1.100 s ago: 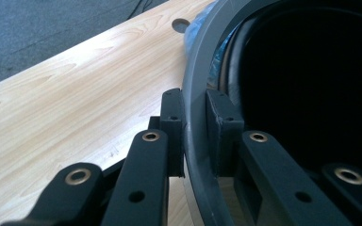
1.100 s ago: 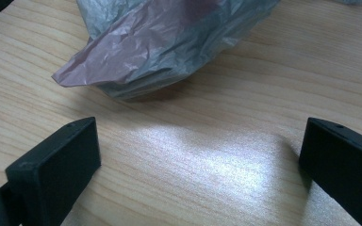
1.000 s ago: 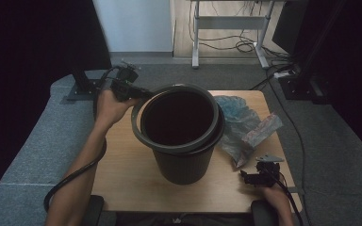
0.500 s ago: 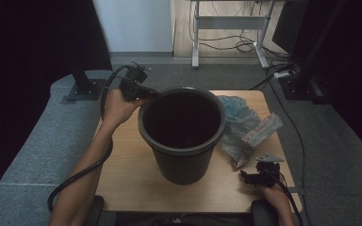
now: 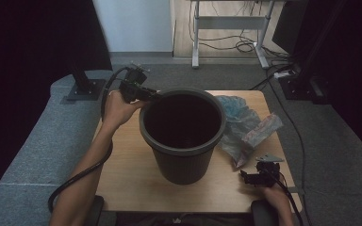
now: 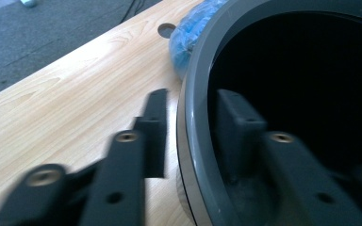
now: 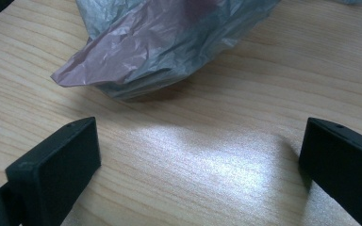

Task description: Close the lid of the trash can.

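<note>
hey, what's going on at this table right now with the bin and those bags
A person is working at a wooden table with a gripper in each hand. The left gripper straddles the rim of the dark plastic bin, one jaw inside and one outside; its jaws have just been opening and no longer clamp it. The right gripper hangs open above bare wood, near the crumpled plastic bags lying beside the bin. The bin looks empty inside, though it's dark.

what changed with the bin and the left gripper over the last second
The bin, tilted a second ago, now stands upright on the table. The left gripper straddles its rim, and its jaws have just been opening, so a gap shows beside the rim. The right gripper and plastic bags stayed put.
</note>
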`<action>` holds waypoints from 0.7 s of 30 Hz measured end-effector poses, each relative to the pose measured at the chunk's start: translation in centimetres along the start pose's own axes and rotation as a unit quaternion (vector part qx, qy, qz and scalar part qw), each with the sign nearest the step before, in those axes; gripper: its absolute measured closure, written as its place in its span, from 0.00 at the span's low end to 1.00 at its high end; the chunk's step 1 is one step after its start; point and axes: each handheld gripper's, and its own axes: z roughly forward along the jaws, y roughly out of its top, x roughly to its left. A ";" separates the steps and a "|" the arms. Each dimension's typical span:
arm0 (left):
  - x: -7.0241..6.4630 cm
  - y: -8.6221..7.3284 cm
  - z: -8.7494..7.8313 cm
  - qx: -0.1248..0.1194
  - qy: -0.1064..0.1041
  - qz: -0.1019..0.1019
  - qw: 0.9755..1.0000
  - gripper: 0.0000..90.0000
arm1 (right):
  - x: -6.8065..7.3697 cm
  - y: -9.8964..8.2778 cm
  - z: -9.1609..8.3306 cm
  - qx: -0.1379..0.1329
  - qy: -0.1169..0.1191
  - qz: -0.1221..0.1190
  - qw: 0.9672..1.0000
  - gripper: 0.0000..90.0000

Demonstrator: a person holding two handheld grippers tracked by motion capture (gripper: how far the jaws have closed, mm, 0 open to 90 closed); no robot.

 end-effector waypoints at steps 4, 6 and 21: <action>0.4 -0.1 -0.6 -0.018 -0.007 0.003 1.000 0.46 | 0.0 0.0 0.0 0.000 0.000 0.000 1.000 0.00; 0.5 -0.3 -1.0 -0.020 -0.011 0.008 1.000 0.37 | 0.0 0.0 0.0 0.000 0.000 0.000 1.000 0.00; 1.4 -2.2 -3.4 -0.015 0.027 0.045 0.999 0.09 | 0.0 0.0 0.0 0.000 0.000 0.000 1.000 0.00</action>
